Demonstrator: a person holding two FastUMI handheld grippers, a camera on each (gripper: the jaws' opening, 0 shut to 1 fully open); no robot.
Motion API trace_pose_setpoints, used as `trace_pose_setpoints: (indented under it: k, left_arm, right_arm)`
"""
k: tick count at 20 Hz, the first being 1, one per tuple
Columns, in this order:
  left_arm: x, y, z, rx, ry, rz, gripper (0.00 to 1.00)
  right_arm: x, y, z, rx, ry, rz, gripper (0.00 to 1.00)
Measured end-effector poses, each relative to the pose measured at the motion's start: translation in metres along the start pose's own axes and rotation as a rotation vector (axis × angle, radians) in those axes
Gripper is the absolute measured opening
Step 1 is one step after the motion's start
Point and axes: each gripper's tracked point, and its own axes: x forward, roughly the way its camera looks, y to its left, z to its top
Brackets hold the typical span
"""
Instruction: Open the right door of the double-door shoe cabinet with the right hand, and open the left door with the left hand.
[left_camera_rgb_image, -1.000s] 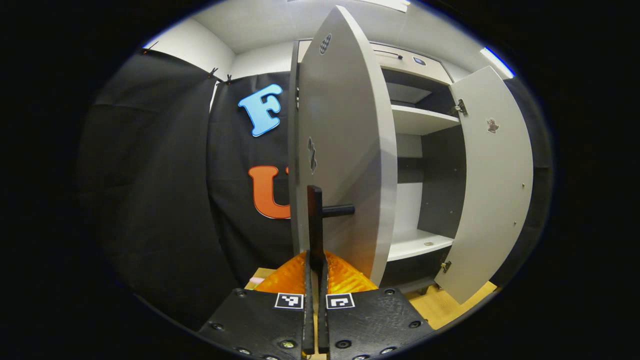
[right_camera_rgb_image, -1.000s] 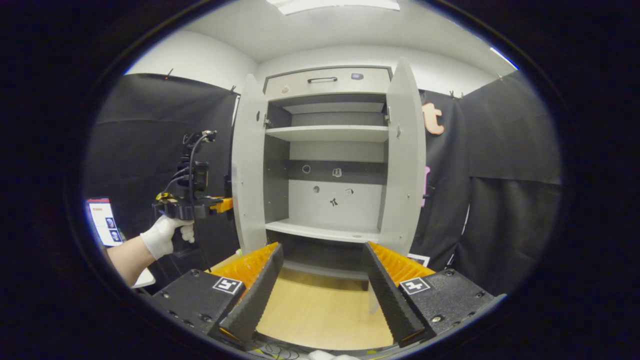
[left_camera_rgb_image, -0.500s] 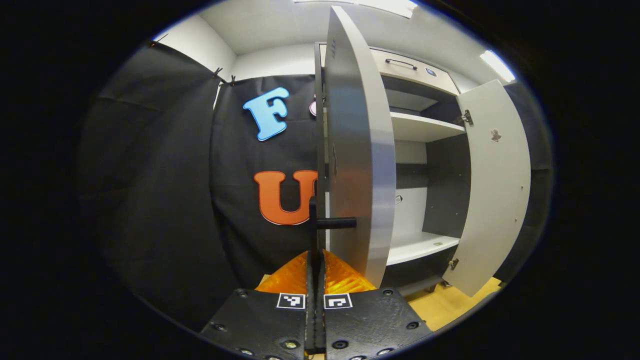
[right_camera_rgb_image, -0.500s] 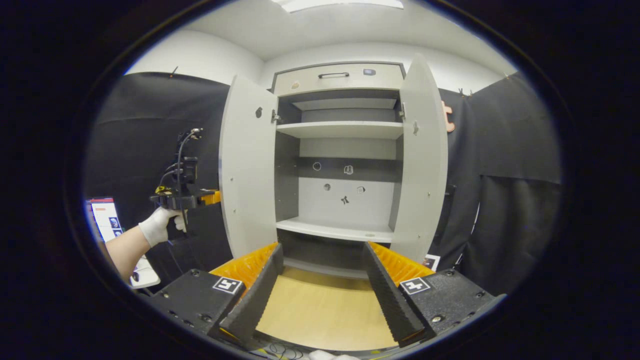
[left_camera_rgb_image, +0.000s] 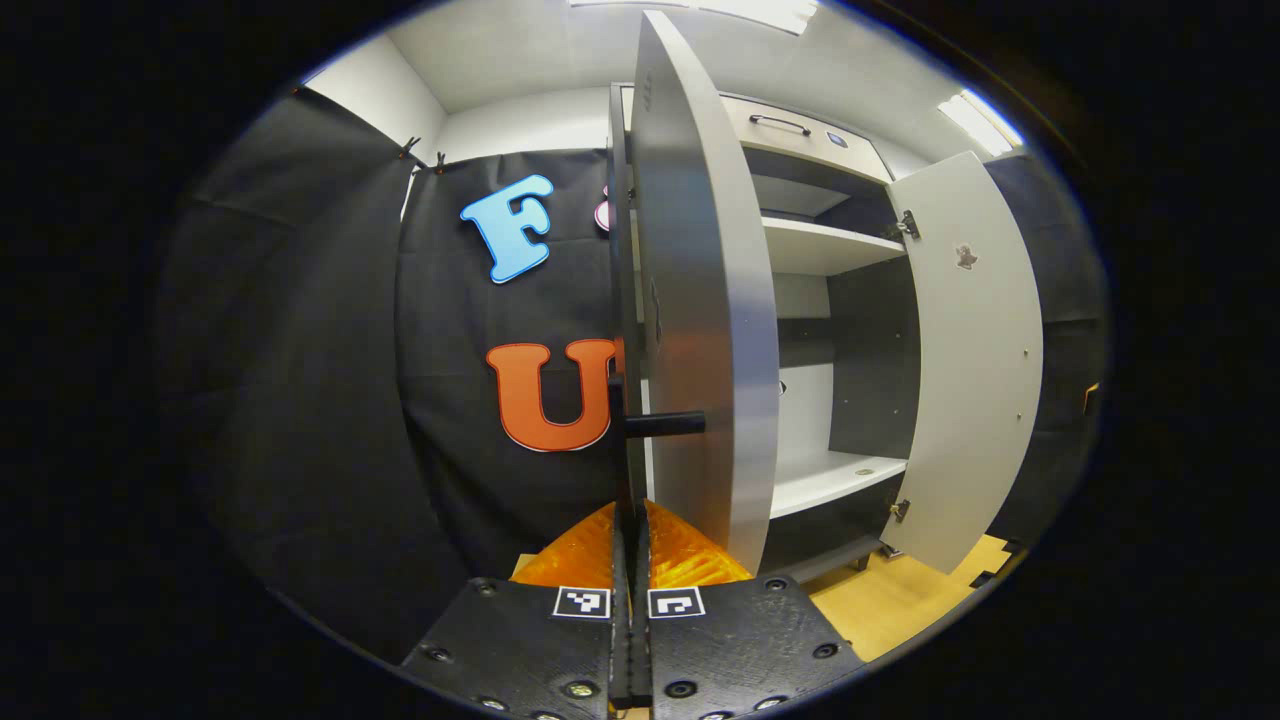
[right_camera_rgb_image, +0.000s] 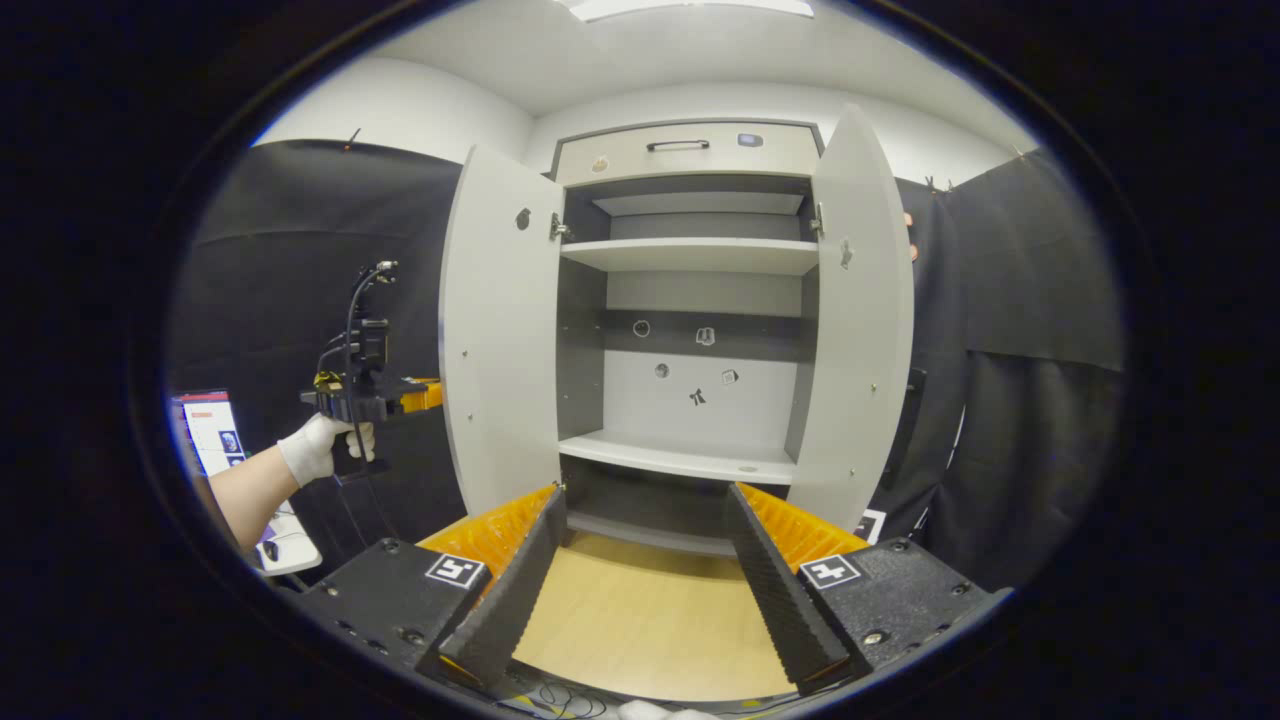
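Note:
The grey shoe cabinet (right_camera_rgb_image: 690, 300) stands with both doors swung out. In the left gripper view the left door (left_camera_rgb_image: 700, 300) shows nearly edge-on. Its black bar handle (left_camera_rgb_image: 628, 420) runs down between the fingers of my left gripper (left_camera_rgb_image: 630, 515), which is shut on it. The right door (left_camera_rgb_image: 975, 360) hangs wide beyond. In the right gripper view my right gripper (right_camera_rgb_image: 645, 497) is open, low before the cabinet, with nothing between its fingers. The left door (right_camera_rgb_image: 500, 330) and right door (right_camera_rgb_image: 865, 330) flank bare shelves. A gloved hand (right_camera_rgb_image: 320, 450) holds the left gripper (right_camera_rgb_image: 420, 395) behind the left door.
A drawer (right_camera_rgb_image: 685, 150) with a handle tops the cabinet. Pale wooden floor (right_camera_rgb_image: 640, 620) lies in front of it. Black cloth walls close in on both sides. A small screen (right_camera_rgb_image: 205, 430) stands at the far left.
The left door has swung further out with my left gripper on its handle. The right gripper has stayed open and almost still.

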Motion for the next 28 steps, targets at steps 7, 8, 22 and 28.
trace_pose_setpoints:
  k: [7,8,22,28]
  left_arm:
    - [-0.015,0.0,0.003,0.001,-0.001,0.014,0.09]
    - [-0.021,0.0,0.003,-0.004,-0.001,0.021,0.0]
    - [-0.087,0.041,0.0,-0.006,0.007,0.209,0.95]
    - [-0.133,0.017,0.002,-0.072,0.015,0.248,0.96]
  right_arm:
    - [-0.001,0.001,0.0,0.003,0.0,0.001,0.98]
    - [-0.002,0.001,-0.001,0.002,0.0,0.004,1.0]
    - [-0.017,0.008,0.002,-0.006,-0.027,0.045,0.99]
    - [-0.018,0.002,0.003,0.012,-0.036,0.038,1.0]
